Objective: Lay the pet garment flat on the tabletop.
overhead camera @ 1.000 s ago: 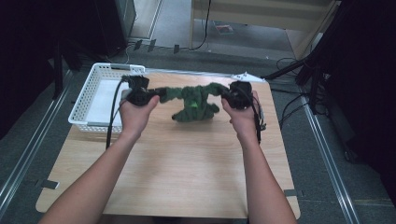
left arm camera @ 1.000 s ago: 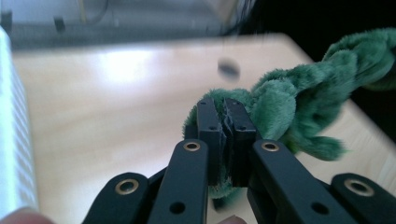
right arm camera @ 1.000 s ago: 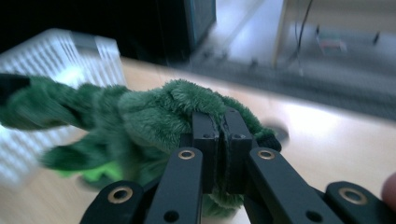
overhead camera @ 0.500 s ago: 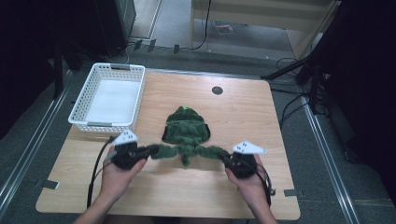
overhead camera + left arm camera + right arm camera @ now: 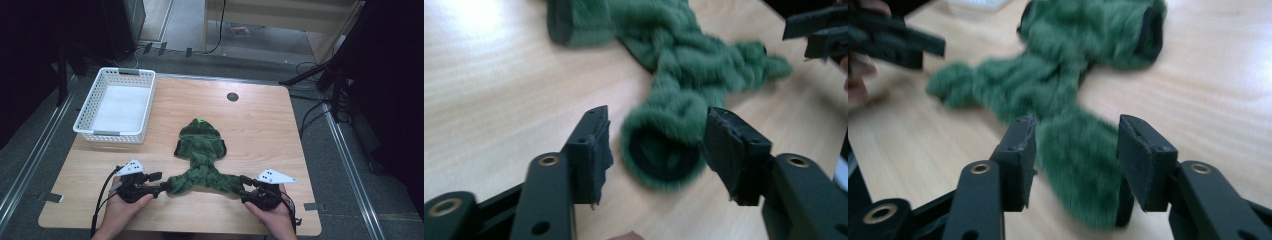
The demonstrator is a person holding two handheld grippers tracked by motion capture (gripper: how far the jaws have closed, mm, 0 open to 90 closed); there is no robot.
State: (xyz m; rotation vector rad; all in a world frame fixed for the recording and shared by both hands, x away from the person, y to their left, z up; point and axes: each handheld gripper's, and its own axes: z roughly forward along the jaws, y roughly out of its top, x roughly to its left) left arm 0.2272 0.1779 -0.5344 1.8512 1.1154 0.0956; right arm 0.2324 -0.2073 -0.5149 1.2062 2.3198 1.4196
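Two grippers sit low at the near edge of the wooden counter [image 5: 280,130] in the high view, one in each of the person's hands. The left gripper [image 5: 159,183] points right toward one sleeve end of a green knitted garment [image 5: 200,150], and the right gripper [image 5: 243,184] points left toward the other sleeve end. The garment lies flat near the middle of the counter, its hooded end away from the person and its two sleeves spread toward the grippers. A white plastic basket [image 5: 116,131] stands at the counter's far left, well apart from the garment. A small dark round disc [image 5: 232,96] is set in the counter near its far edge.

In the left gripper view, the fingers [image 5: 591,150] stand wide apart, and the round cuff of the garment [image 5: 664,150] lies on the counter in the gap between them; neither pad presses on it. The other gripper's black jaw tips show at the upper right.

In the right gripper view, the fingers [image 5: 1143,160] are likewise spread, with the other sleeve end of the garment [image 5: 1080,165] lying between them, loose and not pinched. The picture is blurred, so whether a pad brushes the knit cannot be told.
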